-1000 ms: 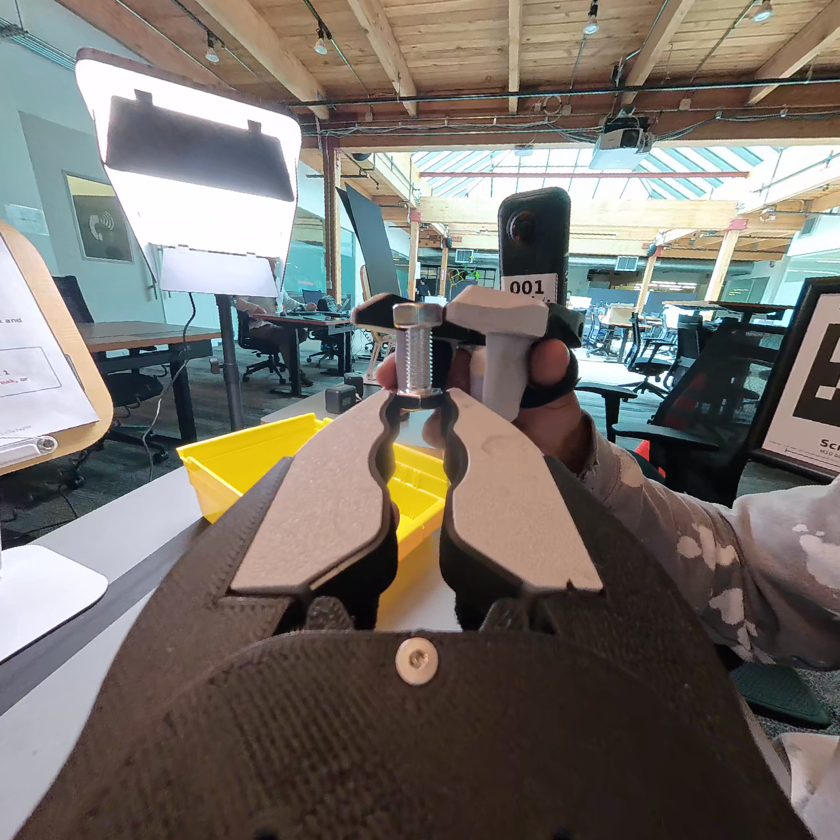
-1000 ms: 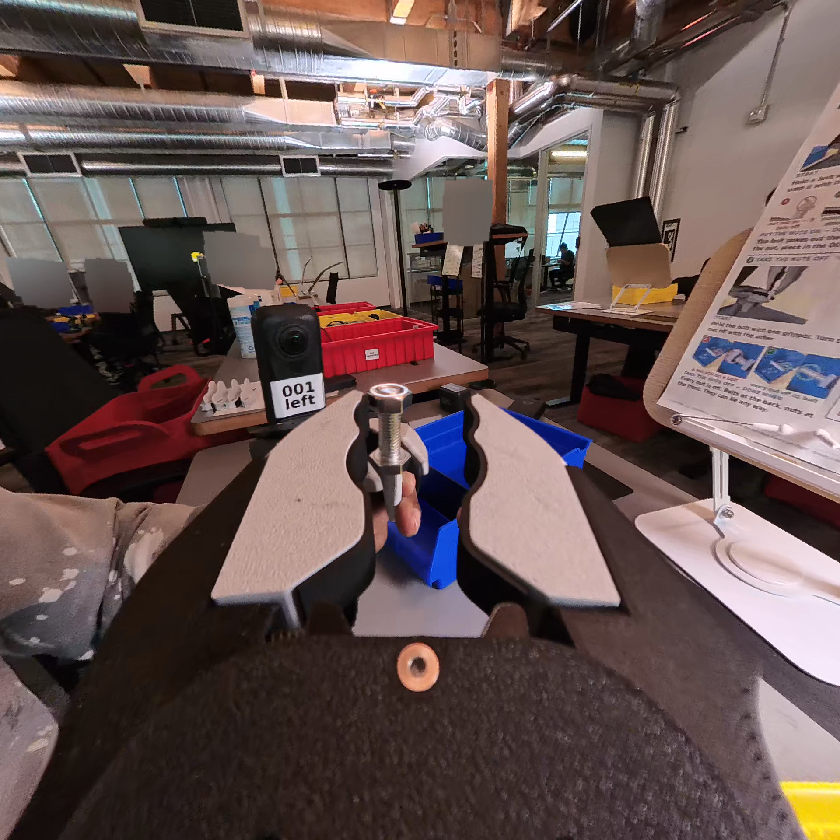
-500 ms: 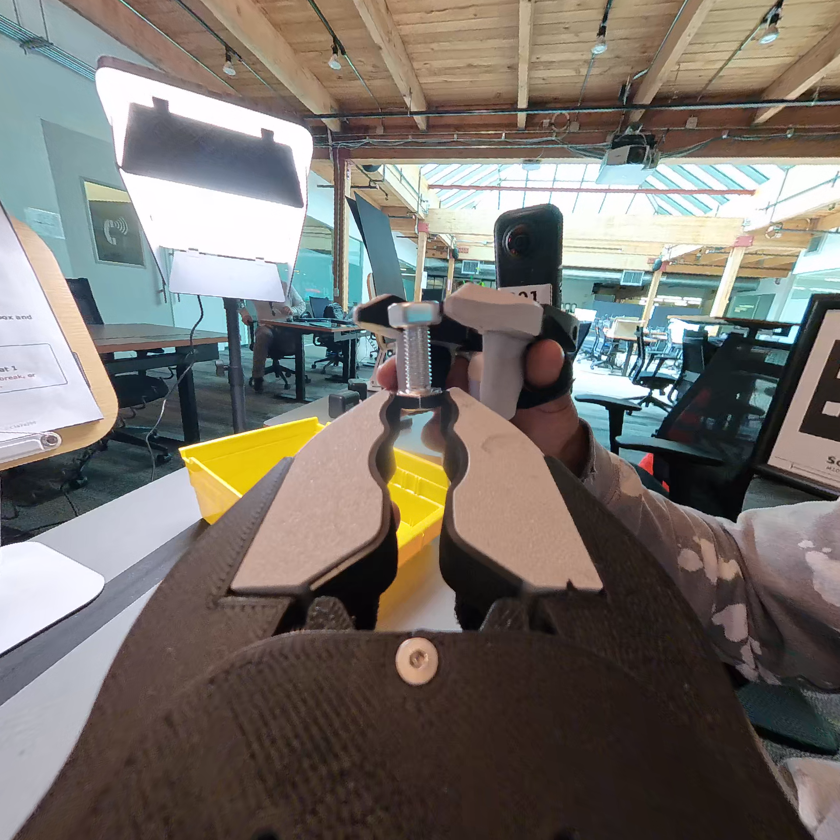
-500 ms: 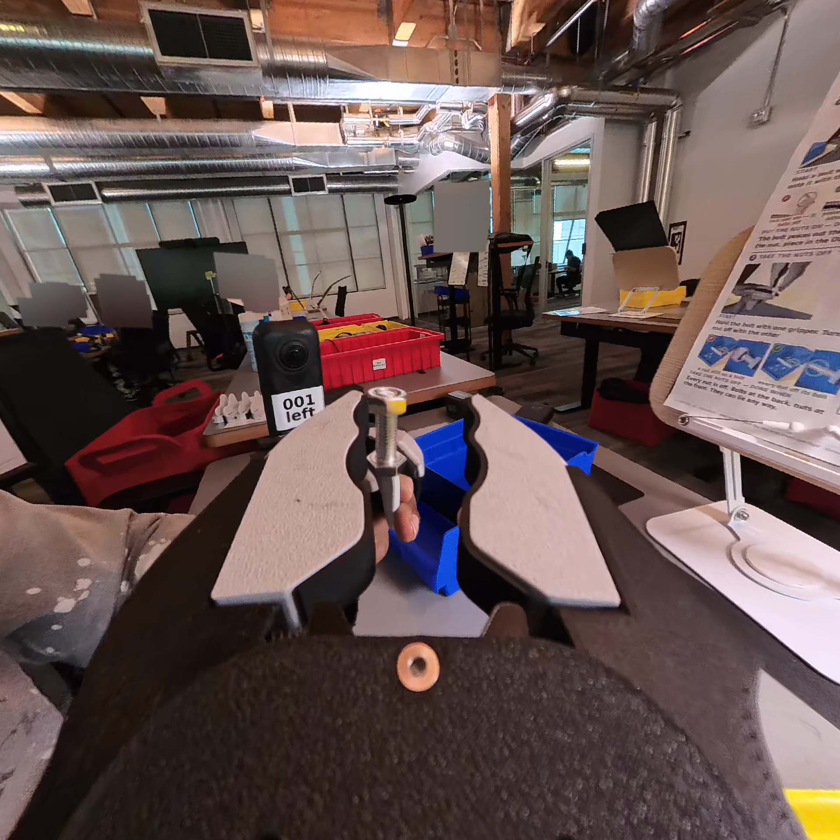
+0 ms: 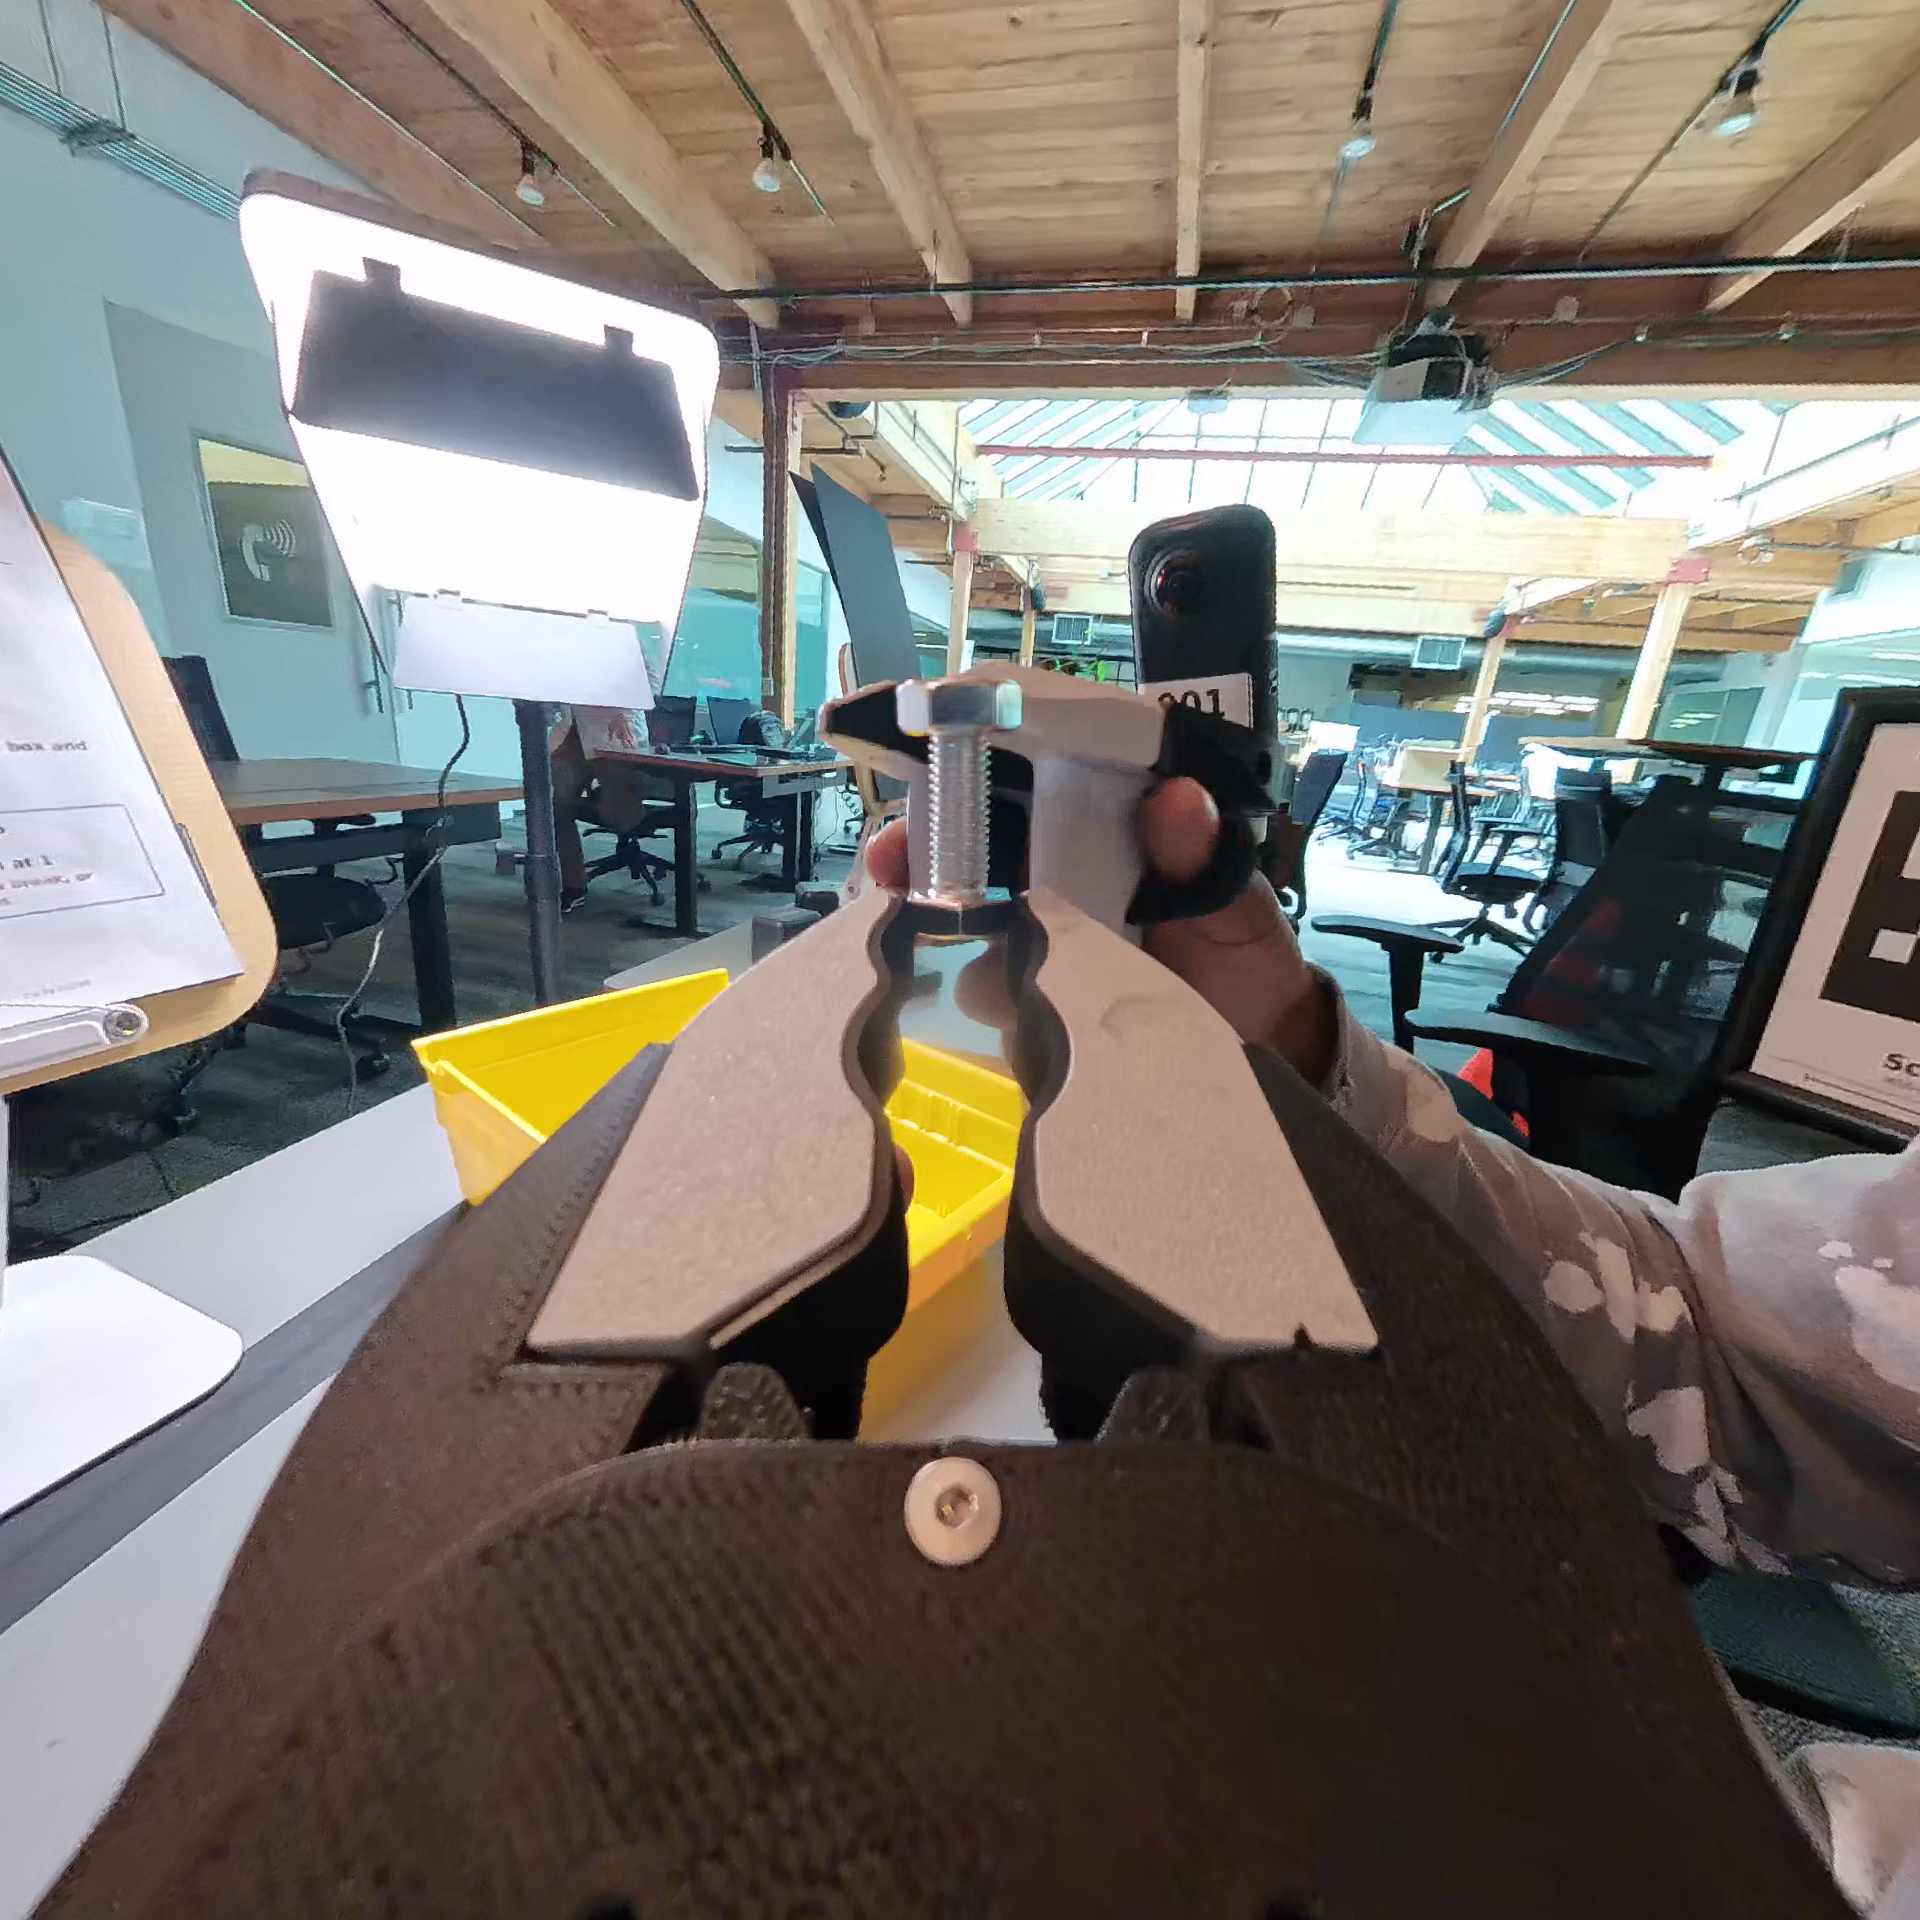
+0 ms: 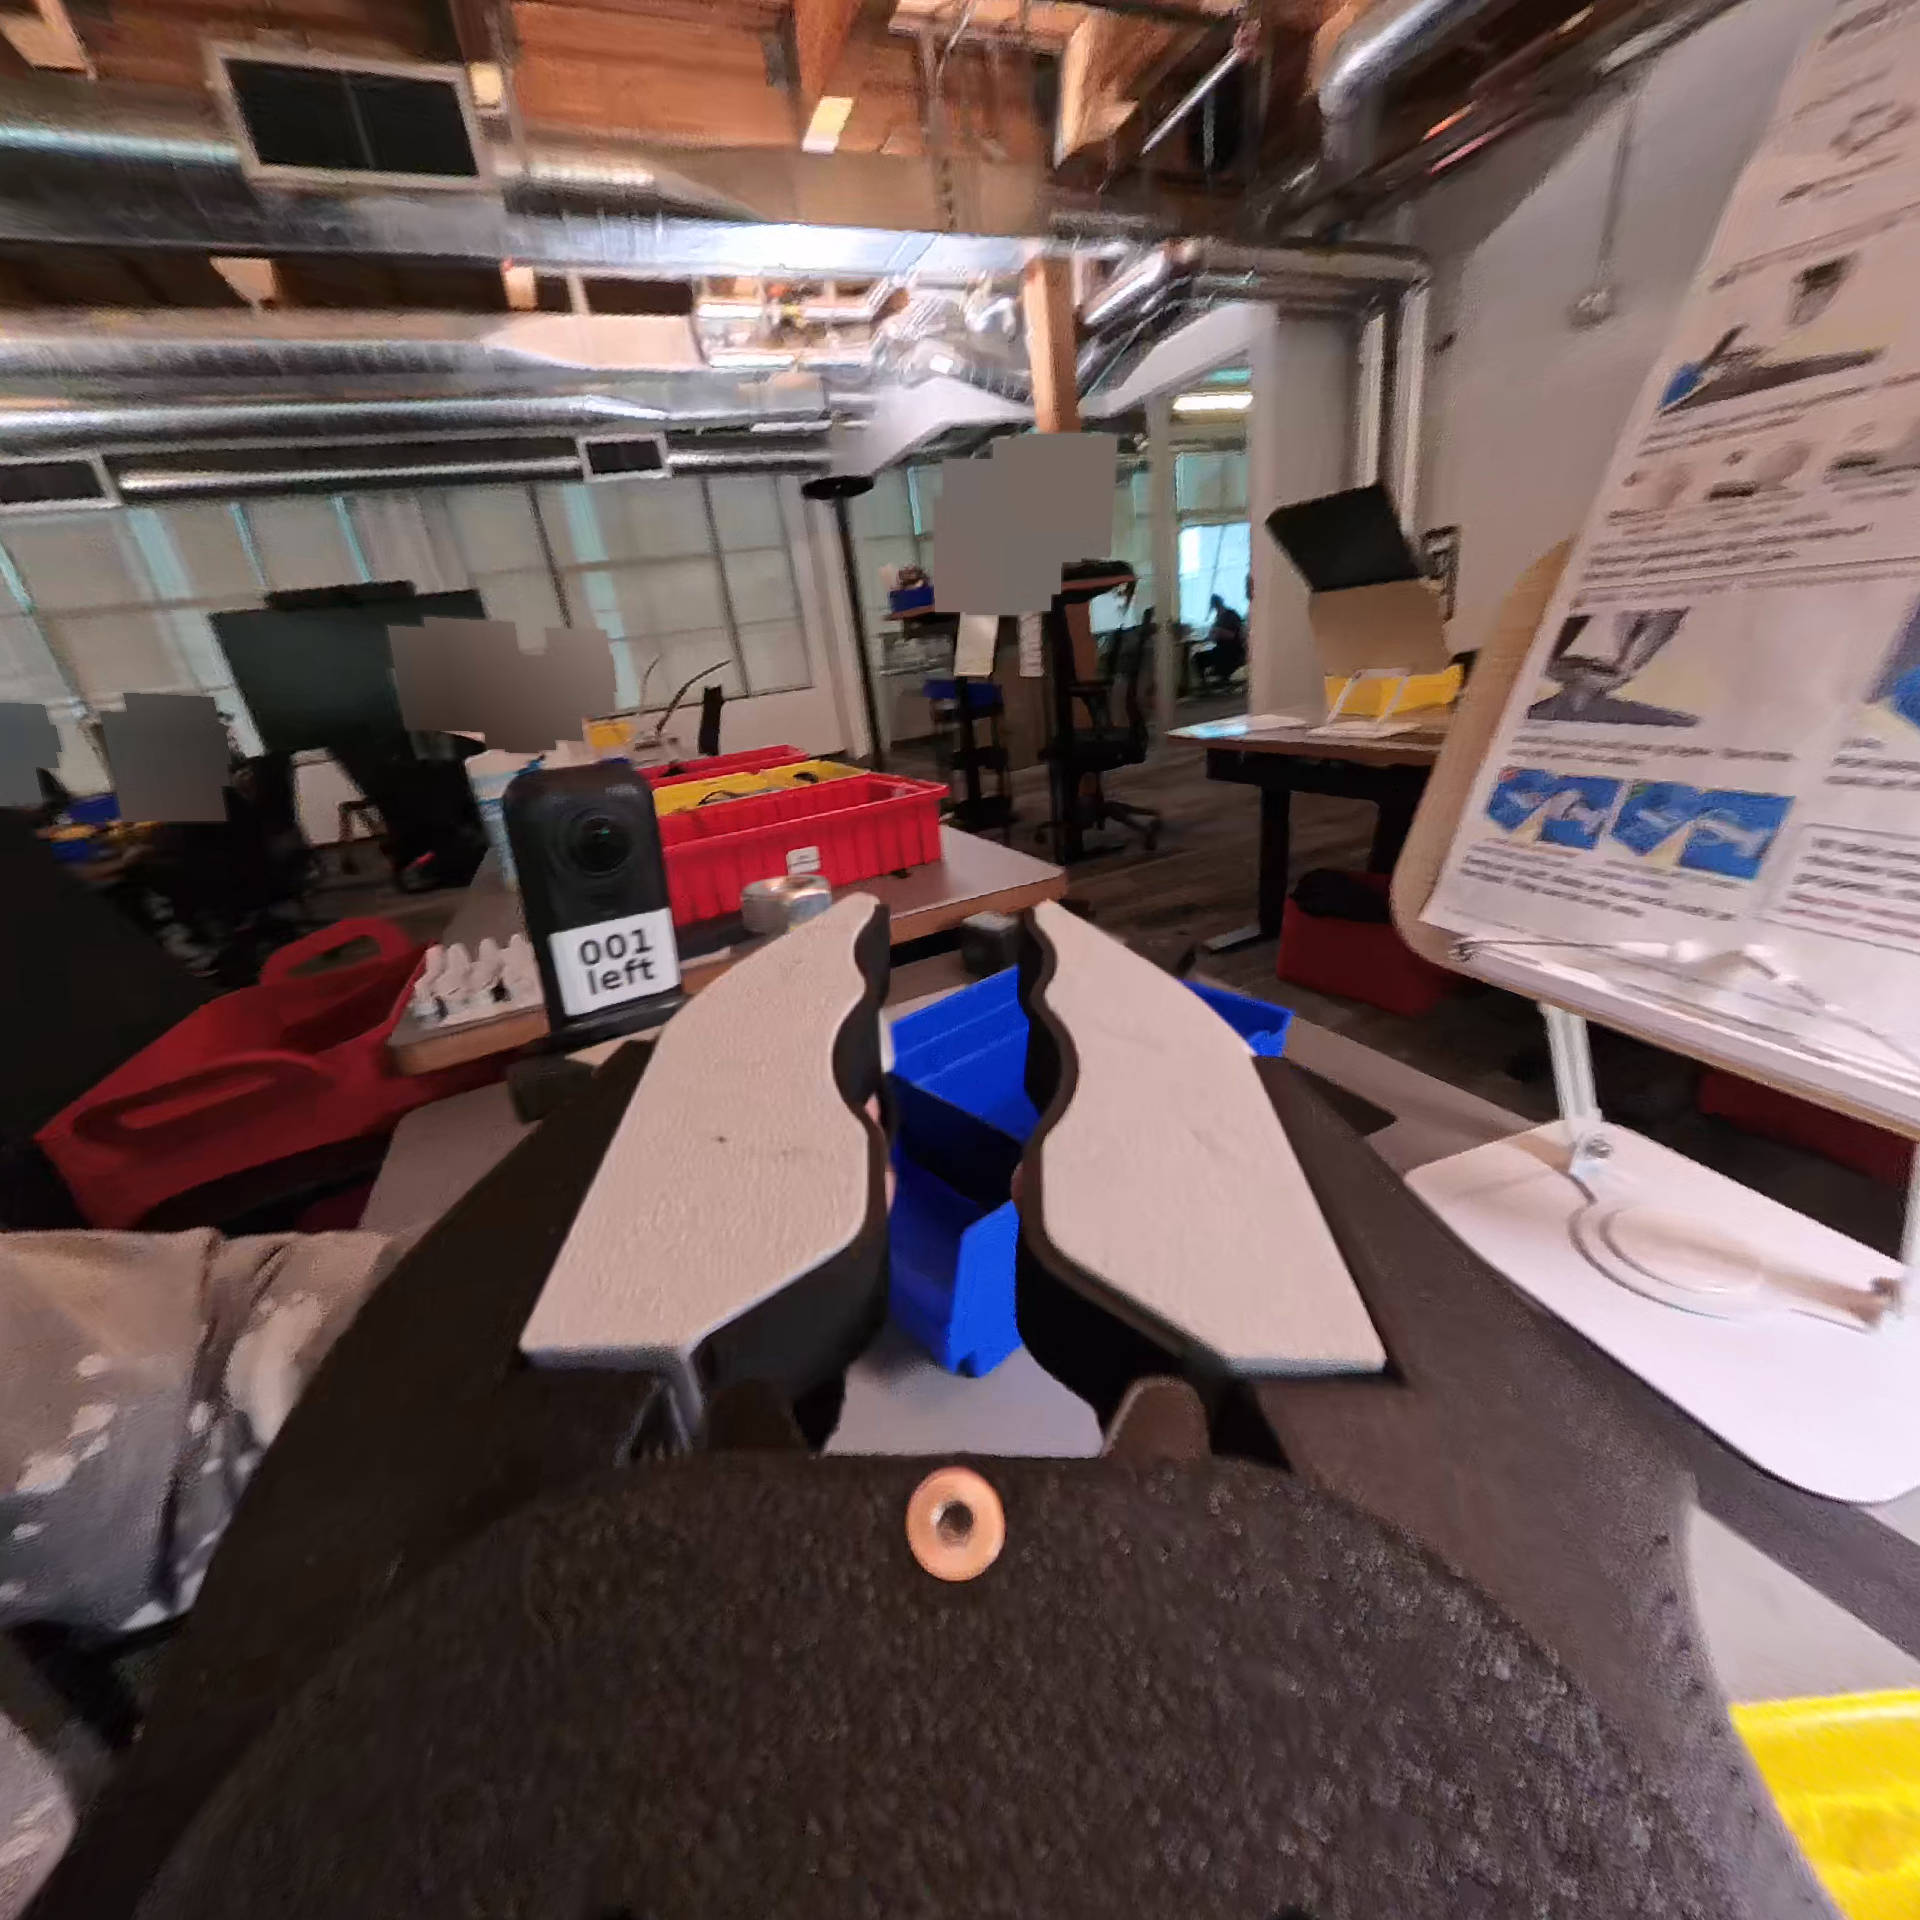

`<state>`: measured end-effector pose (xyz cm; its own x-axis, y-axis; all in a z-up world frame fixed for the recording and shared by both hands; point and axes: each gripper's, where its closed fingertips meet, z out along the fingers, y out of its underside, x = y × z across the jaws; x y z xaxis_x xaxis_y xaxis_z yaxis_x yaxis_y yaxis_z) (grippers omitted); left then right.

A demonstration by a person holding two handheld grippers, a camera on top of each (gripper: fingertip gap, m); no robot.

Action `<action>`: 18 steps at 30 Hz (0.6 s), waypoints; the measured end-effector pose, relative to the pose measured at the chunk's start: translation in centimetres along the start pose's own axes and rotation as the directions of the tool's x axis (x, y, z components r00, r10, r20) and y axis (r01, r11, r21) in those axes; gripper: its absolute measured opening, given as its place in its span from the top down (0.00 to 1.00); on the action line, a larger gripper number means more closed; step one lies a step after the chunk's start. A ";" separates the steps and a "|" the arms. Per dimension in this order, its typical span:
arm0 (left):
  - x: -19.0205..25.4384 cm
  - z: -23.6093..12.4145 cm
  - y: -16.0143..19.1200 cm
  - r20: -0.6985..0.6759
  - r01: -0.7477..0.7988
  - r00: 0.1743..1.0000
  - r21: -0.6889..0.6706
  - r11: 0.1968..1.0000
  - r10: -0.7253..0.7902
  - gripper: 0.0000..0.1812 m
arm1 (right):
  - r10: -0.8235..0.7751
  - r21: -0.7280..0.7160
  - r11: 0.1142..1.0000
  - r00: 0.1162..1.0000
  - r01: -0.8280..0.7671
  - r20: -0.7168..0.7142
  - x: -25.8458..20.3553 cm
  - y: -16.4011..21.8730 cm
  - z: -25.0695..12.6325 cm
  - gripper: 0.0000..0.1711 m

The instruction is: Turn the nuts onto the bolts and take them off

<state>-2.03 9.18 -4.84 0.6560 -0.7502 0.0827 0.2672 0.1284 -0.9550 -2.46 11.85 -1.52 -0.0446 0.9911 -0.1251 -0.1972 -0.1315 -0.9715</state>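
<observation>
Nearest in the left wrist view, the left gripper (image 5: 956,925) has its jaws drawn almost together at the centre of the frame, pinching a dark nut (image 5: 951,922) by its sides. The bolt (image 5: 958,800) stands upright out of that nut, head on top, with its thread bare between the two. Behind the bolt's head sits the right gripper (image 6: 956,925) in a person's hand (image 5: 1216,904).

In the right wrist view, that gripper's jaws are parted by a narrow gap with nothing between them — the bolt's head shows just outside the tip of the finger on the left of the frame, though the picture is blurred there.

Below the left jaws, a yellow bin (image 5: 561,1070) rests on the grey table (image 5: 260,1226); a blue bin (image 6: 956,1049) shows through the gap of the right jaws. A stand with a printed sheet (image 6: 1704,727) fills the right edge of that frame. Farther off, upper left in the left view, a bright light panel (image 5: 488,447) glows — desks and chairs lie beyond.
</observation>
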 end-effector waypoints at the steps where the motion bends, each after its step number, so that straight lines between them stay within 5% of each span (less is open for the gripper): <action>1: 0.0 0.0 -0.1 0.003 -0.011 1.000 -0.003 1.000 0.011 0.90 | -0.005 0.016 1.000 1.000 0.006 -0.015 0.5 -0.3 -0.3 0.88; 8: 0.1 0.2 0.4 0.006 -0.014 1.000 -0.018 1.000 0.014 0.90 | -0.019 -0.025 0.999 0.996 0.021 0.086 -2.0 0.5 0.7 0.78; 11: 0.1 0.2 0.3 0.008 -0.016 1.000 -0.016 1.000 0.016 0.90 | -0.012 -0.022 1.000 0.997 0.014 0.077 -1.7 0.5 0.7 0.78; 14: 0.0 0.0 -0.1 0.005 -0.016 1.000 0.000 1.000 0.016 0.90 | -0.007 0.011 1.000 1.000 0.007 -0.006 0.2 -0.1 -0.1 0.89; 18: 0.0 0.1 0.0 0.009 -0.021 1.000 -0.005 1.000 0.021 0.90 | 0.006 0.006 1.000 0.999 -0.006 0.043 -0.6 -0.2 -0.1 0.83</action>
<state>-1.97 9.20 -4.82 0.6676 -0.7416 0.0655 0.2505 0.1409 -0.9578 -2.31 11.31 -1.29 -0.0881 0.9886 -0.1220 -0.2029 -0.1377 -0.9695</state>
